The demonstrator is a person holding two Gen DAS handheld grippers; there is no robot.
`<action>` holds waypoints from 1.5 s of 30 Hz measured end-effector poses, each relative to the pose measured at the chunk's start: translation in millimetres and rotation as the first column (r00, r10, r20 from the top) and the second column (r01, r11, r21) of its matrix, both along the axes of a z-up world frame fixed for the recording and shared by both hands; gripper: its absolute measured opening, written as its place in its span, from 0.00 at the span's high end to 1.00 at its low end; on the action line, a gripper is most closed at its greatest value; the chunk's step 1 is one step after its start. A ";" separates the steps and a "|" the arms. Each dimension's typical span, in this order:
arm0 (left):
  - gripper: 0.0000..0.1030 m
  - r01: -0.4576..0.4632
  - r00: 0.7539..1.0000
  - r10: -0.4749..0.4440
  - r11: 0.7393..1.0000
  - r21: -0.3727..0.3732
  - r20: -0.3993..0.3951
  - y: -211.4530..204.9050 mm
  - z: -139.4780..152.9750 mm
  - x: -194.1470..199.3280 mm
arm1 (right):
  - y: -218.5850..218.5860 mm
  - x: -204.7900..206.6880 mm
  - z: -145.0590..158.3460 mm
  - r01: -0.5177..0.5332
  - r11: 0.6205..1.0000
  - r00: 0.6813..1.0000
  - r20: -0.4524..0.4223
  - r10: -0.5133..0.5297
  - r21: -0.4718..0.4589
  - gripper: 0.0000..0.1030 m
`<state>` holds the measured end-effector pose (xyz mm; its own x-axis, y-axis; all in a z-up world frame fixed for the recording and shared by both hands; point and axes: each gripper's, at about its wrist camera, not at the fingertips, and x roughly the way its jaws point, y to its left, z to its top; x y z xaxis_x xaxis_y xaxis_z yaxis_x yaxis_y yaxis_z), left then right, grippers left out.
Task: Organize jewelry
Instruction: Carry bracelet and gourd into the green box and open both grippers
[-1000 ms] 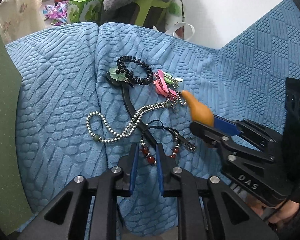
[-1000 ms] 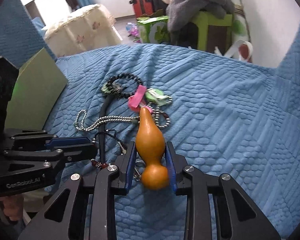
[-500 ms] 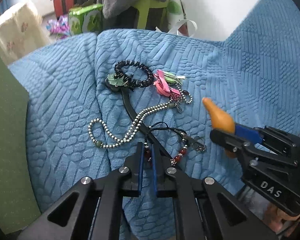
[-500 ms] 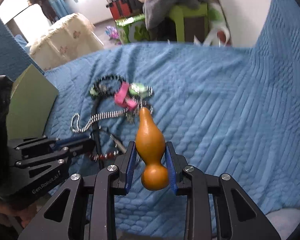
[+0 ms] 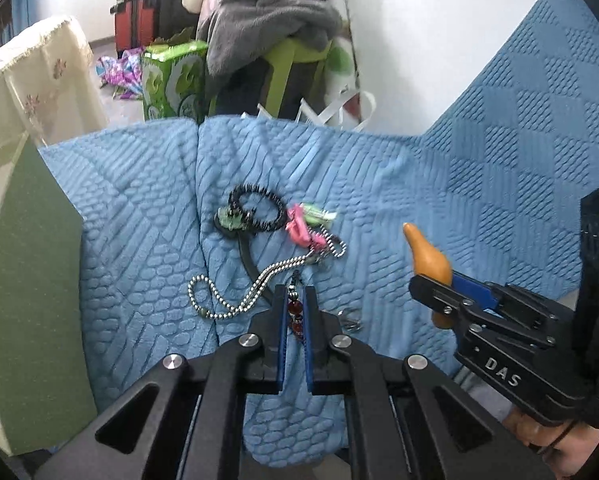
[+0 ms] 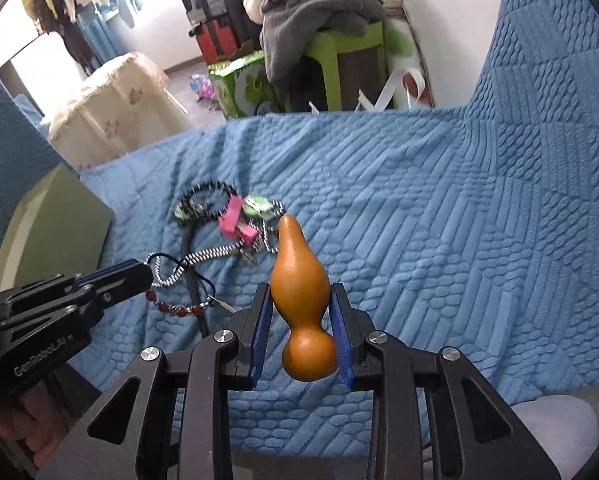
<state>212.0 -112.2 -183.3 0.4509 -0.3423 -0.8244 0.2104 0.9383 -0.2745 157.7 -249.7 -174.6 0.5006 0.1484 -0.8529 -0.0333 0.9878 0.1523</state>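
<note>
Gourd [image 6: 299, 300] lengthwise along the right hand-held gripper [image 6: 299, 320], narrow tip pointing away toward the jewelry pile, round bulb nearest the camera; clamped between both blue pads, above the blue blanket [image 6: 439, 240]. Left hand-held gripper [image 5: 295, 312] clenched tight on a red-bead bracelet [image 5: 295, 310], strand hanging toward the silver bead chain [image 5: 235, 300].

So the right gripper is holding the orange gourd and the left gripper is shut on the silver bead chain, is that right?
Not quite. The left gripper is shut on the red bead strand, not the silver bead chain, which lies on the blue cover; the left wrist view shows it. The right gripper does hold the orange gourd.
</note>
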 end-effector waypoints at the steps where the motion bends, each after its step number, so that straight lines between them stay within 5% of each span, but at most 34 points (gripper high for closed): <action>1: 0.96 0.001 1.000 -0.001 1.000 0.009 0.014 0.9 5.4 -2.3 | 1.0 -0.1 2.9 0.002 1.000 1.000 0.003 -0.002 0.000 0.75; 10: 0.96 -0.038 0.999 0.039 0.999 -0.021 0.036 18.3 43.8 -10.8 | 10.3 -11.0 38.7 0.016 1.000 0.999 0.031 -0.016 -0.003 0.75; 15: 0.96 -0.046 0.997 0.044 0.999 0.022 0.061 24.7 66.0 -8.1 | 23.2 -12.1 64.9 0.007 1.000 0.999 0.051 -0.006 -0.007 0.75; 22: 0.96 -0.067 0.991 0.067 0.998 -0.001 0.119 45.4 120.7 -7.1 | 30.6 -1.9 116.4 0.017 1.000 0.993 0.121 -0.018 0.003 0.75; 35: 0.96 -0.171 0.943 0.160 0.985 0.011 0.290 97.8 229.4 -2.0 | 72.5 19.1 224.5 -0.064 0.997 0.957 0.286 0.047 0.048 0.75; 45: 0.95 -0.235 0.913 0.206 0.971 0.041 0.352 160.4 260.5 -22.6 | 155.3 23.1 240.5 -0.193 0.980 0.928 0.335 0.163 0.056 0.75</action>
<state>189.4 48.3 77.2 0.7668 -0.1408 -0.6262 0.0632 0.9875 -0.1445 180.8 -94.3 65.9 0.7083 0.3267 -0.6258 -0.2700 0.9444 0.1874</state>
